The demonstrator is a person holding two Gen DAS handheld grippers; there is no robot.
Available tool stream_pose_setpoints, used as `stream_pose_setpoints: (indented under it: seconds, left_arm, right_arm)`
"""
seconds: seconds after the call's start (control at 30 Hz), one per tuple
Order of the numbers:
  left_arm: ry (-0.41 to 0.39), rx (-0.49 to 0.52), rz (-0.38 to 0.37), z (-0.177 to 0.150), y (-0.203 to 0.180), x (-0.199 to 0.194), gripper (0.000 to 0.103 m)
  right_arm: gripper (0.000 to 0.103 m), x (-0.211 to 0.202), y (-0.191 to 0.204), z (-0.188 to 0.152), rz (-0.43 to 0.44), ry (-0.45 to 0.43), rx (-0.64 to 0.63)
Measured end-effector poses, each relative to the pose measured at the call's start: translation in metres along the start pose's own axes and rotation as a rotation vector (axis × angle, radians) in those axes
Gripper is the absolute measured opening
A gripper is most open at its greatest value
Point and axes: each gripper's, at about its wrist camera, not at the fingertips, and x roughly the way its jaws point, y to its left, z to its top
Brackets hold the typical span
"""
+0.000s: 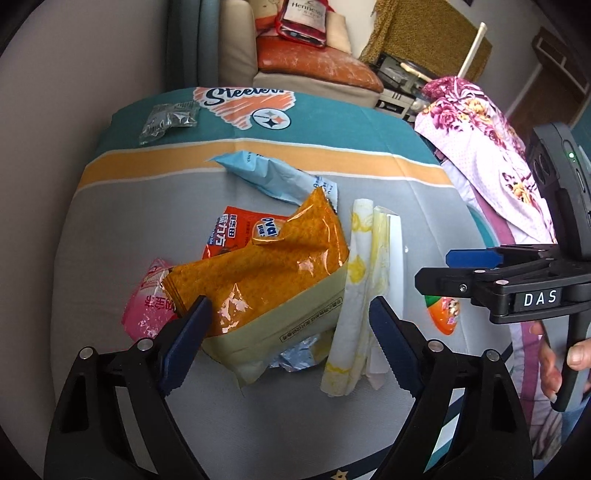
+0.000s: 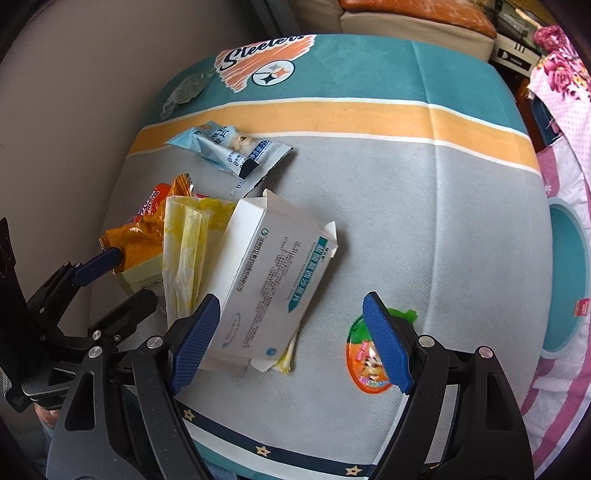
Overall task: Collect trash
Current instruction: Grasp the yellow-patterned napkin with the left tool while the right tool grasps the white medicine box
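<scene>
A heap of trash lies on a cloth-covered table (image 1: 258, 417). My left gripper (image 1: 290, 317) is open, its fingers either side of an orange snack bag (image 1: 266, 269) and a yellow-white tissue pack (image 1: 360, 284). A red wrapper (image 1: 236, 232), a pink wrapper (image 1: 147, 306) and a light blue wrapper (image 1: 273, 177) lie around them. My right gripper (image 2: 295, 332) is open over a white carton (image 2: 273, 280), with an orange jelly lid (image 2: 365, 362) under its right finger. The right gripper (image 1: 458, 269) also shows in the left wrist view.
A clear plastic wrapper (image 1: 168, 120) lies at the far left of the table near the Steelers logo (image 1: 251, 107). A sofa with a red box (image 1: 303, 22) stands behind. A pink floral cloth (image 1: 480, 147) hangs at the right edge.
</scene>
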Motion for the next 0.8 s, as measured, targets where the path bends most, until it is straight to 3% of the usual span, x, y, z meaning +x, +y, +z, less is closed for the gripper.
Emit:
stream_pose_setpoints:
  seconds: [0.33,0.4,0.8]
  left_arm:
    - [0.019,-0.023,0.017,-0.005,0.02,0.01,0.087]
    - [0.024,-0.028,0.021,-0.006,0.021,0.011,0.087]
    - [0.007,-0.012,0.022,-0.001,0.002,-0.005,0.087]
  right_arm:
    - [0.076,0.042,-0.005,0.012,0.103,0.074,0.081]
    - [0.068,0.042,-0.006,0.012,0.095,0.054,0.076]
    - [0.065,-0.02,-0.041,0.001,0.083,-0.06,0.081]
